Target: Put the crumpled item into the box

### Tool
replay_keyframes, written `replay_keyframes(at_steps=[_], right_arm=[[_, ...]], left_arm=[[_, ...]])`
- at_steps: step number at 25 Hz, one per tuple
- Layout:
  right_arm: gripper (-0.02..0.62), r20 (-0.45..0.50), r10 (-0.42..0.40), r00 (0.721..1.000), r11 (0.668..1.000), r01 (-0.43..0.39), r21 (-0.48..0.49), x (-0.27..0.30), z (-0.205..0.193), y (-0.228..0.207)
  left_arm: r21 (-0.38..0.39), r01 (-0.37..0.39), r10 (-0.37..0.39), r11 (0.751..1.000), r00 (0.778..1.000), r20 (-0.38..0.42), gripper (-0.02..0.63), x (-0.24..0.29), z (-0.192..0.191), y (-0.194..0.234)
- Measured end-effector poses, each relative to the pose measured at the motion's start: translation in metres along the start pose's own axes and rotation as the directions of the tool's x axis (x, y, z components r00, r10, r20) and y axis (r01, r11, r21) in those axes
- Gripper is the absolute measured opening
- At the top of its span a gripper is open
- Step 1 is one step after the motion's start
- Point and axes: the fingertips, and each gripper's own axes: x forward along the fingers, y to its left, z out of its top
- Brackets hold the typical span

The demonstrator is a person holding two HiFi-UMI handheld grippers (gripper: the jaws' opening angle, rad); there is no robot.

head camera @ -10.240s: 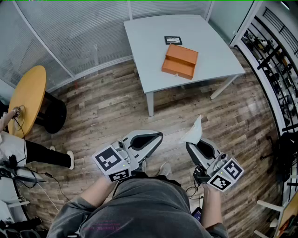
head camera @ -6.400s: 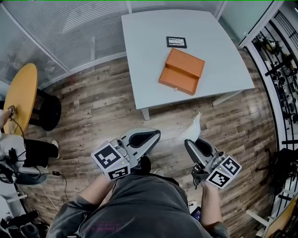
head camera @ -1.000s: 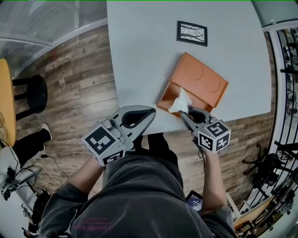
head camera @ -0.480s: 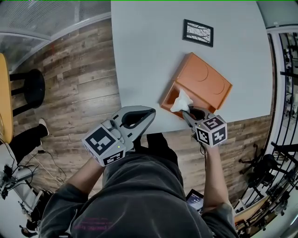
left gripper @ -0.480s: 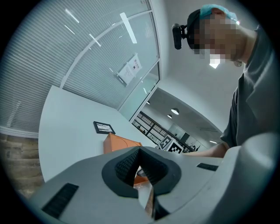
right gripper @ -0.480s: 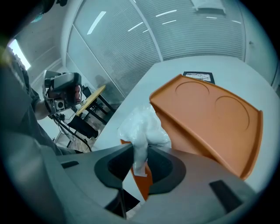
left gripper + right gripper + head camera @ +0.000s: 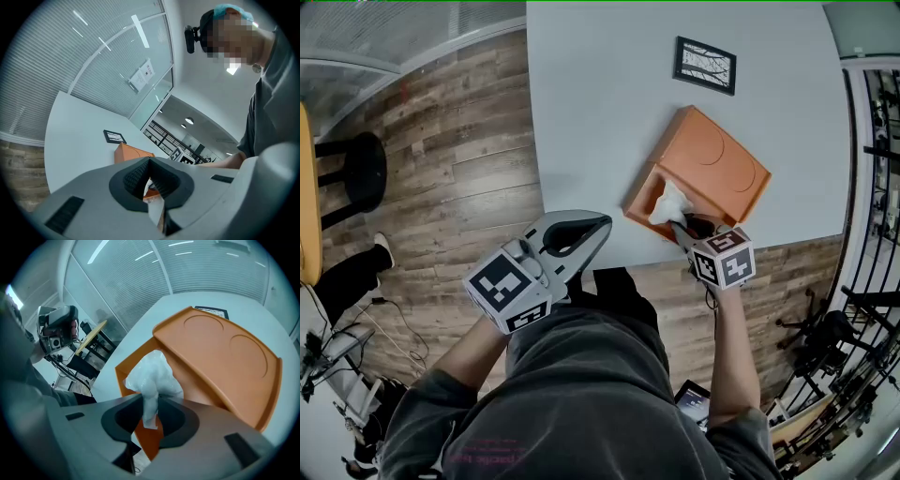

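An orange box [image 7: 712,169] lies near the front right edge of the grey table [image 7: 600,112], with its open compartment on the near side. My right gripper [image 7: 680,225] is shut on a crumpled white tissue [image 7: 668,203] and holds it over that open compartment. In the right gripper view the tissue [image 7: 152,373] sticks up from between the jaws [image 7: 149,401], in front of the box's lid [image 7: 220,350]. My left gripper [image 7: 602,225] is shut and holds nothing, at the table's front edge left of the box. Its own view shows the box [image 7: 130,152] beyond its tips [image 7: 149,161].
A black-framed card [image 7: 705,65] lies on the table behind the box. Wooden floor [image 7: 459,169] lies to the left, with a black stool [image 7: 364,178] and a person's leg [image 7: 347,281]. Dark shelving [image 7: 874,141] runs along the right.
My right gripper has moved a little forward with the tissue, further over the box's open compartment. The left gripper has stayed where it was.
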Motion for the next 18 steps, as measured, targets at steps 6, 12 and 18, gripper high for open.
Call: replay_keyframes(at_steps=[6,12,18], right_arm=[[0.095,-0.058,-0.032,0.998,0.999,0.032,0.006,0.007,-0.008,-0.012],[0.095,-0.111,-0.051,0.992,0.998,0.054,0.026,0.011,-0.014,-0.017],[0.098,-0.142,-0.062,0.988,0.997,0.068,0.034,0.015,-0.017,-0.024]], left_arm=[[0.0,-0.015,0.015,1.0,1.0,0.001,0.012,-0.001,0.0,0.009],[0.004,-0.012,0.012,1.0,1.0,-0.001,0.012,0.0,0.003,0.009],[0.01,-0.009,0.009,1.0,1.0,-0.006,0.012,0.001,0.004,0.008]])
